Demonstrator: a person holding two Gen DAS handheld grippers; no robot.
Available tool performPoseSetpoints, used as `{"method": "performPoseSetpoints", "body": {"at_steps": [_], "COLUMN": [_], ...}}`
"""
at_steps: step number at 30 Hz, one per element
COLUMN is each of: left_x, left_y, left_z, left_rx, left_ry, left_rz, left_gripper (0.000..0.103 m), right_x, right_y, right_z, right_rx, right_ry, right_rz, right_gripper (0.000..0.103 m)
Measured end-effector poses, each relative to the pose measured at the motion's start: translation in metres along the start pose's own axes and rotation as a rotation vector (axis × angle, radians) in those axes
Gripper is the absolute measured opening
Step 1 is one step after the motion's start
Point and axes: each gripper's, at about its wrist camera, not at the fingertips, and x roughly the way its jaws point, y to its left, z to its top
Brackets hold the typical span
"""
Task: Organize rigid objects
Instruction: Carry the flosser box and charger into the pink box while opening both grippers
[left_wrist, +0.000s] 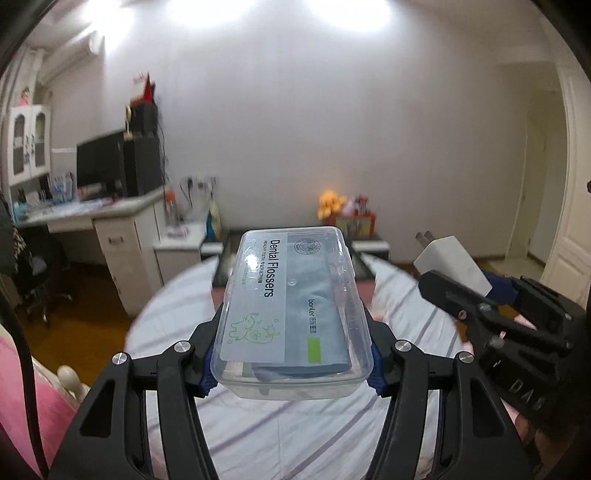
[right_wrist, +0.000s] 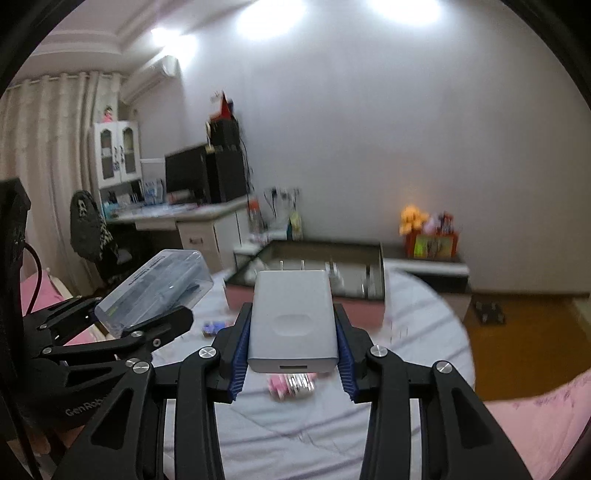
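The left gripper (left_wrist: 291, 363) is clasping one clear plastic box (left_wrist: 291, 314) of dental flossers between its jaws, the right gripper (right_wrist: 293, 354) is gripping one white charger (right_wrist: 293, 321), and only the right view is showing small packets (right_wrist: 291, 384) lying below its jaws.

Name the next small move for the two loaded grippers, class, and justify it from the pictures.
Probably carry both forward to the dark tray ahead. The left gripper grips the floss box, the right gripper grips the white charger, both lifted above the striped bedcover, so only placing remains.
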Motion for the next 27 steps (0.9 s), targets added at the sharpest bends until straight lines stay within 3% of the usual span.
{"method": "performPoseSetpoints", "body": {"at_steps": [4, 12, 27], "left_x": [-0.024, -0.044, -0.006], "left_y": [-0.002, 0.002, 0.000], "left_z": [0.018, 0.029, 0.039], "left_rx": [0.018, 0.025, 0.032], "left_ry": [-0.097, -0.181, -0.166], "left_rz": [0.054, 0.091, 0.110], "left_gripper": [0.061, 0.061, 0.061], "right_x": [-0.022, -0.039, -0.004], "right_y": [0.017, 0.035, 0.027], "right_z": [0.019, 0.040, 0.052], "right_rx": [-0.040, -0.063, -0.059], "right_ry": [-0.093, -0.171, -0.151], "right_rz": [-0.020, -0.023, -0.012], "right_gripper": [0.041, 0.041, 0.041]}}
